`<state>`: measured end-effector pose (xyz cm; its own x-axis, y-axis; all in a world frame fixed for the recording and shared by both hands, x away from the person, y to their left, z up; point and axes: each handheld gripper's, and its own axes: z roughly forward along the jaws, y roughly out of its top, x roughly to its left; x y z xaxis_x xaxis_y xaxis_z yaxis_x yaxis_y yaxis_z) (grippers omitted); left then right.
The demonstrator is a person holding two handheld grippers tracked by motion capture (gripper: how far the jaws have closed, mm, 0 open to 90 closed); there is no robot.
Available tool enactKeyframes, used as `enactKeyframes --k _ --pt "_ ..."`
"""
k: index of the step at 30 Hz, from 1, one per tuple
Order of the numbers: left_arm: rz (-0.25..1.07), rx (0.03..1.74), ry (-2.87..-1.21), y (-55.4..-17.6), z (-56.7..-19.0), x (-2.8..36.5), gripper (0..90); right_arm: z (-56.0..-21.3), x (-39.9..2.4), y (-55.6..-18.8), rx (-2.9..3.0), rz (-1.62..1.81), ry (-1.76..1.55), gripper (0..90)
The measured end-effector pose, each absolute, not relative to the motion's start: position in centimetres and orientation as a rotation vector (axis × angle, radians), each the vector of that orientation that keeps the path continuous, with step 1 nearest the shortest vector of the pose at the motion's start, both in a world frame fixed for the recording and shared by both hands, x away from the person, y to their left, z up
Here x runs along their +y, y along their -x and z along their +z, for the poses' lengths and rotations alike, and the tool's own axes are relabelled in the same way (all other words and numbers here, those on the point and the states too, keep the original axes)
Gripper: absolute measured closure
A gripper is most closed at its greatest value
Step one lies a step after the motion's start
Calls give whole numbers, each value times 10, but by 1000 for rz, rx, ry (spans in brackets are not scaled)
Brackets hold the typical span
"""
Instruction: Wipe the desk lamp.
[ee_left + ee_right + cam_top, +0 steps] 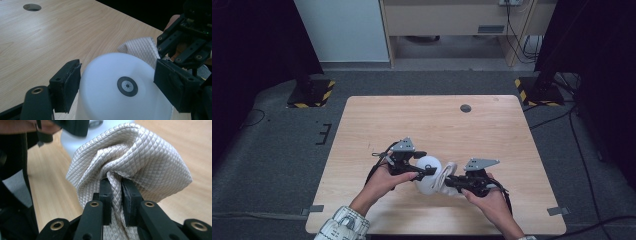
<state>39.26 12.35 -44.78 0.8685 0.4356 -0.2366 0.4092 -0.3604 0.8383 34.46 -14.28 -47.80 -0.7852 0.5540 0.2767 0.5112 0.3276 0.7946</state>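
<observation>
Wooden table, near edge: a white cup stands upside down, its base marked with a black ring. The left gripper has its 2 jaws set wide, 1 on each side of the cup, pads at its wall; firm contact cannot be told. The right gripper is clamped on a bunched fold of quilted cream cloth, held just beside the cup.

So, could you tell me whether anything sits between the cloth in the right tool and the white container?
Nothing visible does: the quilted beige cloth pinched in the right tool sits right beside the white plastic container, which the left tool brackets.
</observation>
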Motion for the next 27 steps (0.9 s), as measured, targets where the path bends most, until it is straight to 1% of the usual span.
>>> enactKeyframes --k 5,15,21,27 --pt "26 626 -1979 -392 -449 124 214 -477 -142 -351 2502 1446 -1029 794" --pt "19 623 -1981 -392 -449 125 214 -493 -136 -366 2530 1332 -1104 792" --pt "15 620 -1983 -392 -449 124 213 -498 -132 -356 2581 1306 -1067 794" --pt "10 628 -1983 -392 -449 124 213 -494 -125 -338 2614 1329 -980 794"
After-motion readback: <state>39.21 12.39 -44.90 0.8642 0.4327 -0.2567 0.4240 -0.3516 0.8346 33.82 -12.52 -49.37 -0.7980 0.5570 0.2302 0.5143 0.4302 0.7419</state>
